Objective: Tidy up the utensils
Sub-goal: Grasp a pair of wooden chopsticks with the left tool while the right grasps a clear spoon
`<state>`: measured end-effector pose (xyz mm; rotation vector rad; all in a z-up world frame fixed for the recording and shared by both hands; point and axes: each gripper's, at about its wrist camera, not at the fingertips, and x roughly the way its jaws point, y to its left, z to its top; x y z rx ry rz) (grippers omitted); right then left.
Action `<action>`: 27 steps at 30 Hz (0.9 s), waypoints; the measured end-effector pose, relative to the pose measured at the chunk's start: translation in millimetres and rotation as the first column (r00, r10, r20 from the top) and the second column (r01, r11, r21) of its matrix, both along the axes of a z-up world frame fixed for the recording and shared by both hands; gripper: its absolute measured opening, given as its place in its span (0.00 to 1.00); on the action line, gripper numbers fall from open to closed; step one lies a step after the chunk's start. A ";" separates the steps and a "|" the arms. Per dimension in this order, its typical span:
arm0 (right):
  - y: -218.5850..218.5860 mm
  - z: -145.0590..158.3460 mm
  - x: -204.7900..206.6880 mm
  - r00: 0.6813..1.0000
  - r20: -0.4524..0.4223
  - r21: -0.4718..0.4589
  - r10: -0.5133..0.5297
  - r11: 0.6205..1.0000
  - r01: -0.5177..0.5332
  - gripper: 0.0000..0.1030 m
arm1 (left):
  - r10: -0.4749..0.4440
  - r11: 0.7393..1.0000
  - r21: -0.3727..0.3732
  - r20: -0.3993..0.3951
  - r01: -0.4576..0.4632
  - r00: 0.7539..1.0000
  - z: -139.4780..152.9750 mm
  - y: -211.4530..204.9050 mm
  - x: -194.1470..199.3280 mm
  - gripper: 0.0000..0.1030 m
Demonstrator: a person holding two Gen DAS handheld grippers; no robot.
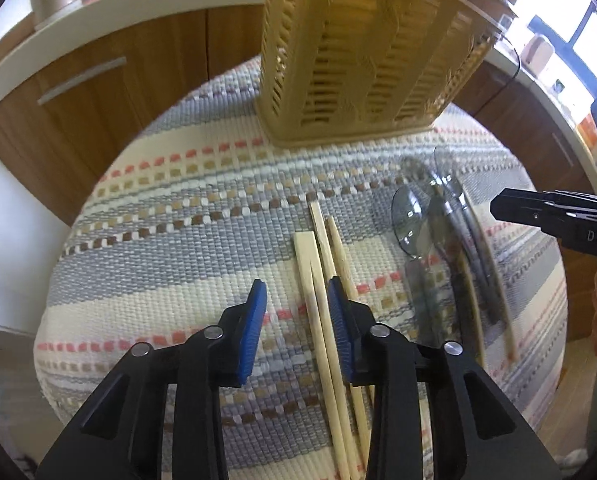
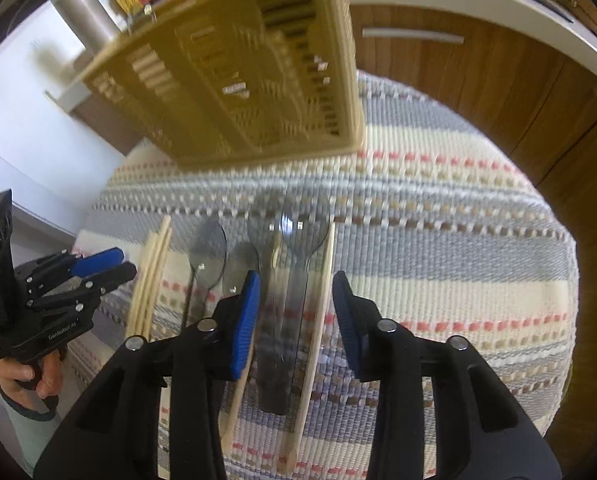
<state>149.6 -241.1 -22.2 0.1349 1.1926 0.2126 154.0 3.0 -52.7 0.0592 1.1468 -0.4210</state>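
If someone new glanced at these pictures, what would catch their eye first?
Probably the tall yellow slotted basket at the far edge of the striped woven mat. Next, the blue-padded left tongs open above wooden chopsticks, and the right tongs open above clear plastic spoons.

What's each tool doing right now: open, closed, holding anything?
Left tool: open, empty, over the chopsticks.
Right tool: open, empty, over the clear spoons.
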 end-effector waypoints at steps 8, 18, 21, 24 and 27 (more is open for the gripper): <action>7.8 -2.6 -4.1 1.000 0.001 -0.012 0.017 1.000 -0.017 0.28 | 0.003 0.999 0.034 0.007 -0.003 1.000 -5.5 -12.4 11.6 0.24; 3.4 -11.4 6.1 0.999 -0.037 -0.008 0.012 1.000 -0.013 0.28 | -0.037 0.992 0.123 0.030 0.033 0.999 -6.2 -29.6 8.8 0.24; 3.0 -14.2 9.0 0.998 -0.051 0.017 0.024 1.000 -0.023 0.25 | -0.047 0.992 0.116 0.030 0.043 0.998 -3.4 -26.9 4.1 0.13; 4.9 -16.2 8.3 0.998 -0.057 0.023 0.032 0.999 -0.031 0.17 | -0.035 0.994 0.105 0.027 0.032 0.999 -4.5 -19.2 0.7 0.12; 1.4 -19.6 10.0 0.998 -0.059 0.023 0.015 1.000 -0.013 0.14 | -0.012 0.994 0.107 0.041 0.008 0.999 -4.2 -8.2 1.6 0.12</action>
